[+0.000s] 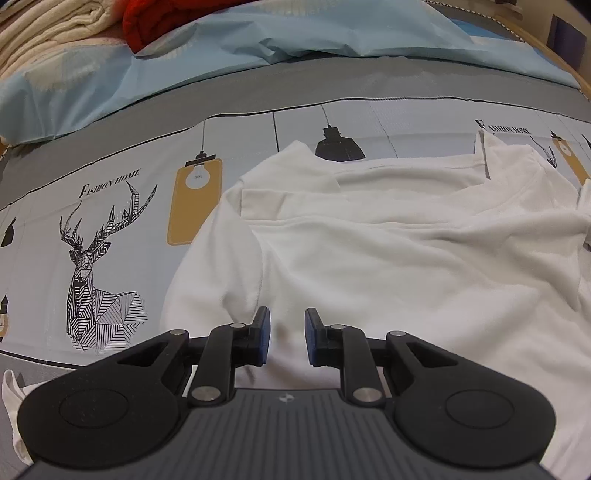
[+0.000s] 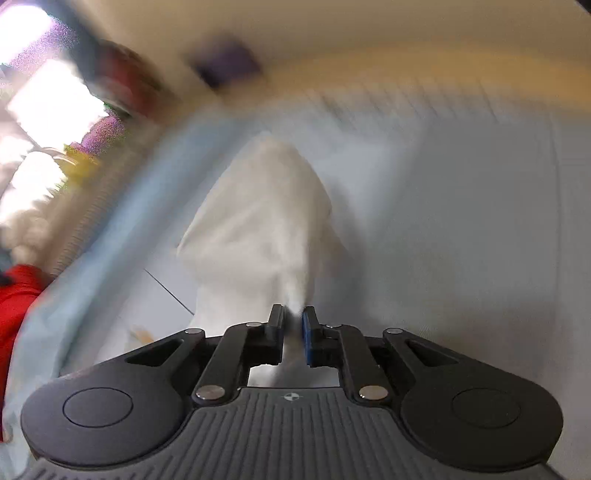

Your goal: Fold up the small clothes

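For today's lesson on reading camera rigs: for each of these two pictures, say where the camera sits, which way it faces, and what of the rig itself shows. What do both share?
Left wrist: behind the left gripper, tilted down at a white garment on the printed bedsheet; parted fingers show.
Right wrist: behind the right gripper, tilted down, blurred; fingers pinch white cloth.
Shared: white cloth, bedsheet, red fabric.

Bedroom at home — printed bedsheet [image 1: 110, 221], blue pillow [image 1: 258, 37].

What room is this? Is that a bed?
Probably a bedroom. The white shirt lies on a printed bedsheet with deer and lamp pictures, a blue pillow sits behind it, and folded cream blankets are piled in the corner.
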Available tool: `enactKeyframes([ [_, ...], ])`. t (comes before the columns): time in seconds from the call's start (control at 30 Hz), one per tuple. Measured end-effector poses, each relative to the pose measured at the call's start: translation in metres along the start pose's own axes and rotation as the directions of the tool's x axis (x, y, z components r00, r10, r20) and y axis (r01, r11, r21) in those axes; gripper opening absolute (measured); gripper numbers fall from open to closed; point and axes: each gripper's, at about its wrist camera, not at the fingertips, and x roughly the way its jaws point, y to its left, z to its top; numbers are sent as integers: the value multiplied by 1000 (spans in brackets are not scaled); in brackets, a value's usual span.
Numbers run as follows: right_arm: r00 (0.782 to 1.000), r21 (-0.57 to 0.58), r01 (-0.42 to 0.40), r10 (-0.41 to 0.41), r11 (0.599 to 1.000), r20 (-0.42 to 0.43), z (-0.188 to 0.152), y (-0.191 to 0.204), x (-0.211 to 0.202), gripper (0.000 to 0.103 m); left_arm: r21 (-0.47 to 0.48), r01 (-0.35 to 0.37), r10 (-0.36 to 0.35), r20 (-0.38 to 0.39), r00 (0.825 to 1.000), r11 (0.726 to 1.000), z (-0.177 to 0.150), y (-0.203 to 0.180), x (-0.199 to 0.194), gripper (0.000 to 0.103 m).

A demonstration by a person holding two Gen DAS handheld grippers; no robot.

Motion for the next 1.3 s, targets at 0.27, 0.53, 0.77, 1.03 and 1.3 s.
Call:
enactKeyframes([
  [0.27,990,194,-125,109,973,91,30,-45,16,31,7,-3,3,-4,1000,1000,-2,0,0,22],
  [0.53,974,246,-199,163,949,159,45,-53,42,31,19,-13,13,-15,1000,1000,-3,0,5,22],
  [0.77,915,53,-336,313,940,255,44,-19,23,31,39,-17,18,-29,999,999,-6,-5,11,22],
  [1.03,964,153,-239,216,959,155,41,-38,62,31,44,-23,24,-34,999,999,-5,-6,14,22],
  [1.3,913,-236,-81,167,969,373,30,47,13,4,56,-32,34,-43,998,998,-6,-8,19,22],
])
